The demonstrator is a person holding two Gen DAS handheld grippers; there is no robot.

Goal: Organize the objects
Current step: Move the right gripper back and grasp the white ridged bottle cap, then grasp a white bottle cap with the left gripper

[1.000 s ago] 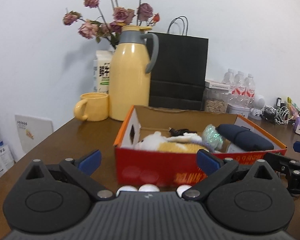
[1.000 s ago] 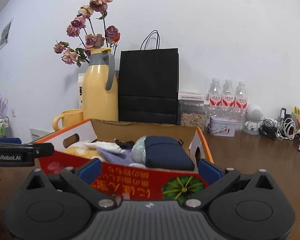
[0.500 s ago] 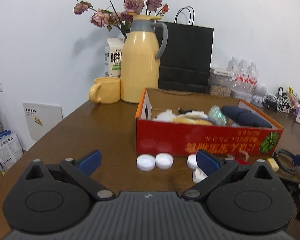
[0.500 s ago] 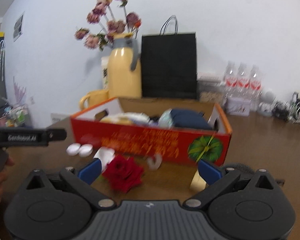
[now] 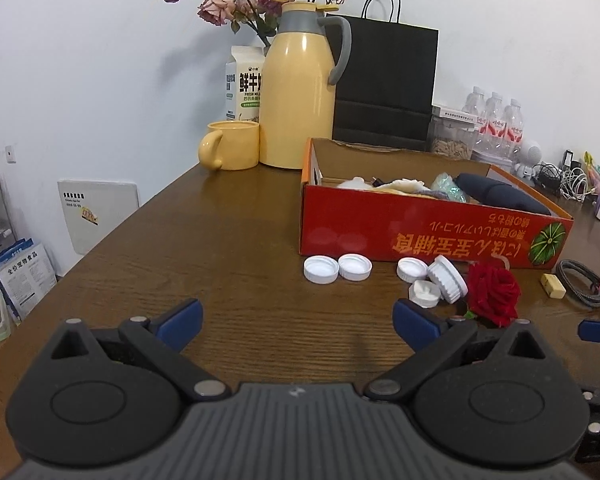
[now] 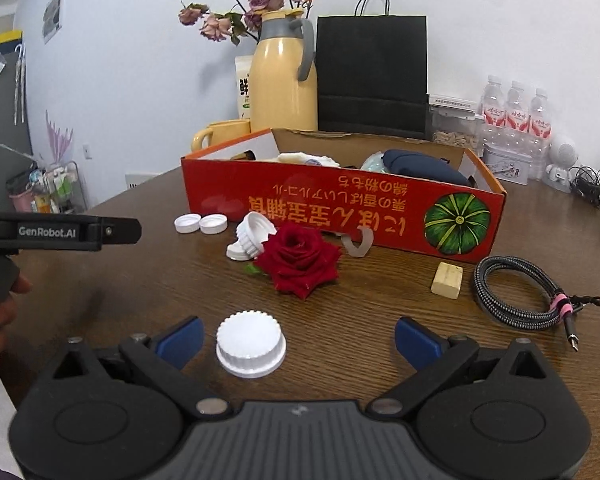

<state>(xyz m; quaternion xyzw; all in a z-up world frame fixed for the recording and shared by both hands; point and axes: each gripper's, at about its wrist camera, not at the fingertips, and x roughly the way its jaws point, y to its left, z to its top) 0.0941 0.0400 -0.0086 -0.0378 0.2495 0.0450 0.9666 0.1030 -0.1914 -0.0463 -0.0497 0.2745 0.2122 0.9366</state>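
Observation:
A red cardboard box (image 5: 420,232) (image 6: 340,208) holding a dark pouch (image 6: 416,164) and soft items stands on the brown table (image 5: 220,248). In front of it lie several white caps (image 5: 356,267) (image 6: 200,223), a red rose (image 5: 494,292) (image 6: 298,258), a pale block (image 6: 446,280) and a coiled braided cable (image 6: 516,292). A larger white ribbed cap (image 6: 251,343) lies just ahead of my right gripper (image 6: 298,340), nearer its left finger. Both grippers are open and empty. My left gripper (image 5: 298,322) is back from the caps, over bare table.
Behind the box stand a yellow thermos jug (image 5: 298,92), a yellow mug (image 5: 232,151), a milk carton (image 5: 244,84), a black paper bag (image 5: 384,84) and water bottles (image 6: 516,110). The table's left edge drops to shelves and papers (image 5: 16,272).
Both grippers have pulled back and away from the box, so the caps, rose, block and cable in front of it have come into view. Both stayed open.

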